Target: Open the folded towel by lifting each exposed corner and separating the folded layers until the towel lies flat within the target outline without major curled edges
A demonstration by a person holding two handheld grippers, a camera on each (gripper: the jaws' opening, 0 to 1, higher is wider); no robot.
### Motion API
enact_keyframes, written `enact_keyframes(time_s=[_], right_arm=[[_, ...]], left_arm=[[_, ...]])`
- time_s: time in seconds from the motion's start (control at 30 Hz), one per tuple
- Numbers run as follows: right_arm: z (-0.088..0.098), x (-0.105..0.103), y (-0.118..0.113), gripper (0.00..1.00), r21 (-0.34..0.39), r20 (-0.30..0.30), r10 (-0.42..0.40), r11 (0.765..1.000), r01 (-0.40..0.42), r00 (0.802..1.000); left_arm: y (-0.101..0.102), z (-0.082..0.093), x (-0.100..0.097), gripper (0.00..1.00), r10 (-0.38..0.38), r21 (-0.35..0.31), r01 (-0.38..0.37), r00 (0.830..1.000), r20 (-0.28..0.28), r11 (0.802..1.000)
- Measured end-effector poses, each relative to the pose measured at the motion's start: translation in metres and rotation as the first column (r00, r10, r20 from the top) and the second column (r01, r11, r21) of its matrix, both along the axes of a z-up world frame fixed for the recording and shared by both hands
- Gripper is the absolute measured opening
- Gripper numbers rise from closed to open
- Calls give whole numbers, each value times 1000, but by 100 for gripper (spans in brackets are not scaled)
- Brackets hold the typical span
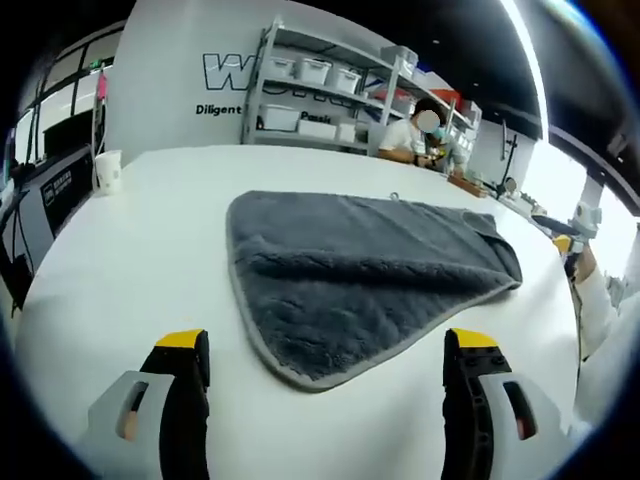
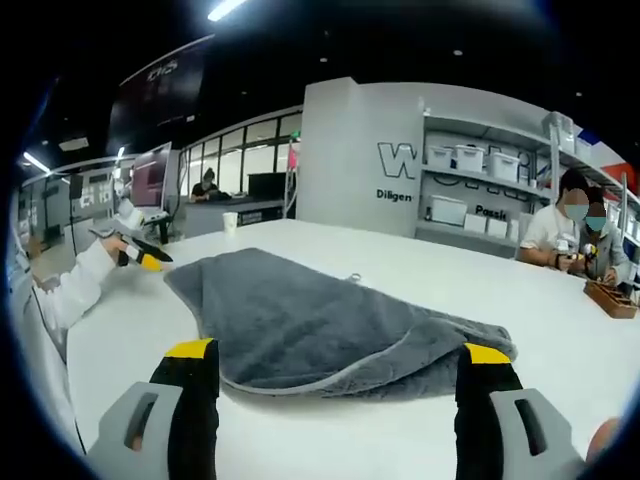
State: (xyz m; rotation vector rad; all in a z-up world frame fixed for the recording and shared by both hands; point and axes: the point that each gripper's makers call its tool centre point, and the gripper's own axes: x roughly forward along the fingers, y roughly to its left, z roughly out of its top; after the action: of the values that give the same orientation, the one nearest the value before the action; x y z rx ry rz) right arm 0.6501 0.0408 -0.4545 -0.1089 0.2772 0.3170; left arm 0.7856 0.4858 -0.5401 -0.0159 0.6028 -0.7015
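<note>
Towel (image 1: pixel 360 275), one, grey and folded, lies on the white counter (image 1: pixel 130 270) ahead of both spread, empty tools (image 1: pixel 328 372) (image 2: pixel 340 385); right gripper view adds two seated people (image 2: pixel 570 235), left one cup (image 1: pixel 108 170).

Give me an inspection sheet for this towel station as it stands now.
Surface: white table, smooth and bare around the towel.
Job's things: grey towel folded over on itself, a small loop at its far edge; no target outline can be made out.
Clutter: a white cup near the far table edge.
Grippers: left claw open, short of the towel's near corner; right claw open, at the towel's near folded edge; neither holds anything. In the right gripper view the other claw's yellow tips show by a white sleeve.
Cables: nothing seen.
Surroundings: shelving with white bins, people seated at the table's far end, a grey wall with lettering.
</note>
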Motion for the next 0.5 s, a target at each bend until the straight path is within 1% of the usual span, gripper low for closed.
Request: enact_keyframes(time_s=[0.1, 0.17, 0.23, 0.3, 0.33, 0.4, 0.5], right_arm=[[1, 1, 0, 99, 4, 2, 1, 1000, -1, 1000], [1, 1, 0, 99, 4, 4, 3, 1000, -3, 1000], [2, 0, 1, 99, 8, 5, 2, 1000, -2, 1000], [0, 0, 2, 99, 5, 0, 3, 1000, -3, 1000], [0, 0, 3, 99, 4, -1, 2, 1000, -2, 1000], [-1, 0, 1, 99, 6, -6, 3, 1000, -3, 1000], [-2, 1, -2, 99, 6, -9, -2, 1000, 2, 1000]], left_arm=[[-4, -1, -1, 90, -15, -7, 15, 1000, -4, 1000], [-5, -1, -2, 85, -12, -10, 11, 1000, -9, 1000], [-4, -3, -2, 79, -9, -2, 9, 1000, -16, 1000], [-3, -4, -3, 75, -9, -2, 9, 1000, -24, 1000], [-3, -5, -3, 73, -6, -12, 6, 999, -32, 1000], [-3, -7, -5, 71, 6, -48, -9, 998, -67, 999], [-1, -10, -8, 67, 14, -66, -19, 996, -84, 998]])
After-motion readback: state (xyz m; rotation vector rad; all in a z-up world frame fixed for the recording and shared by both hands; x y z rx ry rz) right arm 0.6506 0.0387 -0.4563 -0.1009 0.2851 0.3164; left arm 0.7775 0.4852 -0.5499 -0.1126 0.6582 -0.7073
